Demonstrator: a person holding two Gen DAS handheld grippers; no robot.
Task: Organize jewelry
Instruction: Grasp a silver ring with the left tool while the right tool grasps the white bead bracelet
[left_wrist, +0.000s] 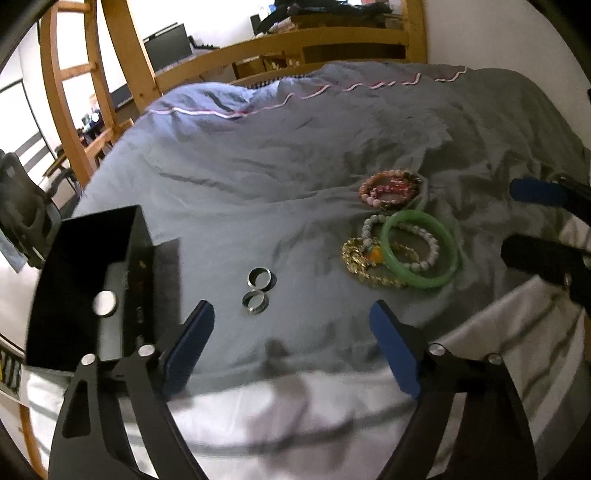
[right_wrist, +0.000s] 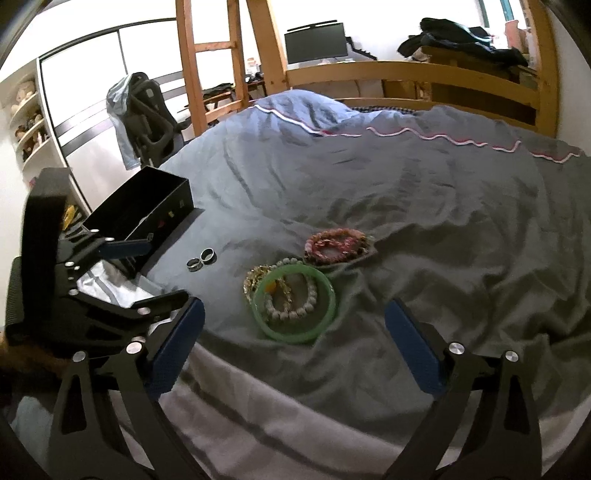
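Two silver rings (left_wrist: 257, 290) lie side by side on the grey duvet, just ahead of my open, empty left gripper (left_wrist: 291, 332). An open black box (left_wrist: 92, 280) stands at its left with a round silver piece (left_wrist: 104, 303) inside. A green bangle (left_wrist: 419, 254) lies over a white bead bracelet (left_wrist: 428, 243) and gold chain (left_wrist: 356, 258); pink bead bracelets (left_wrist: 389, 190) lie beyond. My right gripper (right_wrist: 295, 332) is open and empty, just short of the green bangle (right_wrist: 295, 306). The rings (right_wrist: 201, 259) and box (right_wrist: 144, 210) show at its left.
The grey duvet (right_wrist: 406, 192) is rumpled, with a white sheet (left_wrist: 295, 413) at the near edge. A wooden bed frame and ladder (right_wrist: 229, 55) stand behind. An office chair (right_wrist: 147, 110) with a cloth over it and a desk monitor (right_wrist: 316, 42) are beyond the bed.
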